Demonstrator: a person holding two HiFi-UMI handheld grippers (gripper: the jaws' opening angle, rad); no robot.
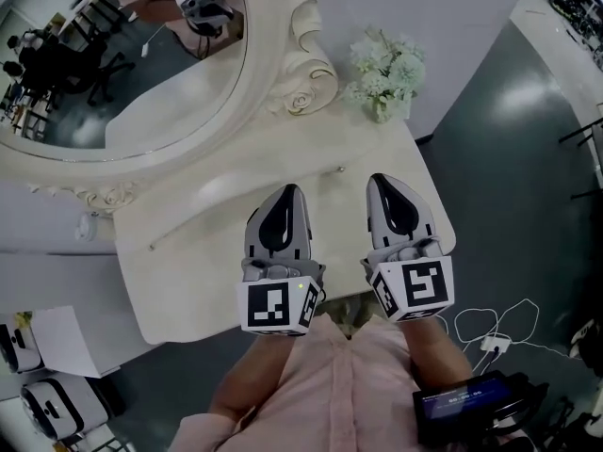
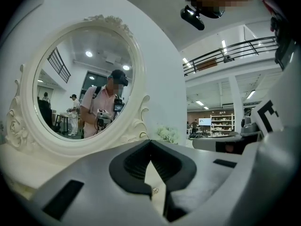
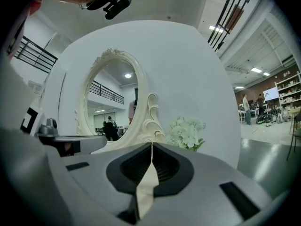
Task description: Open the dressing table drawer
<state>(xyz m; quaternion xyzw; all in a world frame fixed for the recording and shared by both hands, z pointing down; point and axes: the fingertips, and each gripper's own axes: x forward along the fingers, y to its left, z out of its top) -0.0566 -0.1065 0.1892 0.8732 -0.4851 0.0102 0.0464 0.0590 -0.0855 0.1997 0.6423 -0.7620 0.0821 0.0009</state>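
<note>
The cream dressing table (image 1: 184, 281) stands under an oval mirror (image 1: 122, 64). Its drawer front is hidden below the tabletop's front edge. My left gripper (image 1: 288, 190) (image 2: 150, 141) hangs over the front middle of the tabletop and points toward the mirror. Its jaws are shut, tips touching, with nothing between them. Just to its right, my right gripper (image 1: 382, 178) (image 3: 151, 144) lies parallel to it, shut and holding nothing. Through the gap behind the left jaws I see cream tabletop and a small shiny speck (image 2: 154, 190).
White flowers (image 1: 386, 72) (image 3: 187, 133) stand at the table's back right corner beside the carved mirror frame (image 1: 306, 73). White cables (image 1: 490, 332) lie on the dark floor at right. White devices (image 1: 57, 405) sit at lower left.
</note>
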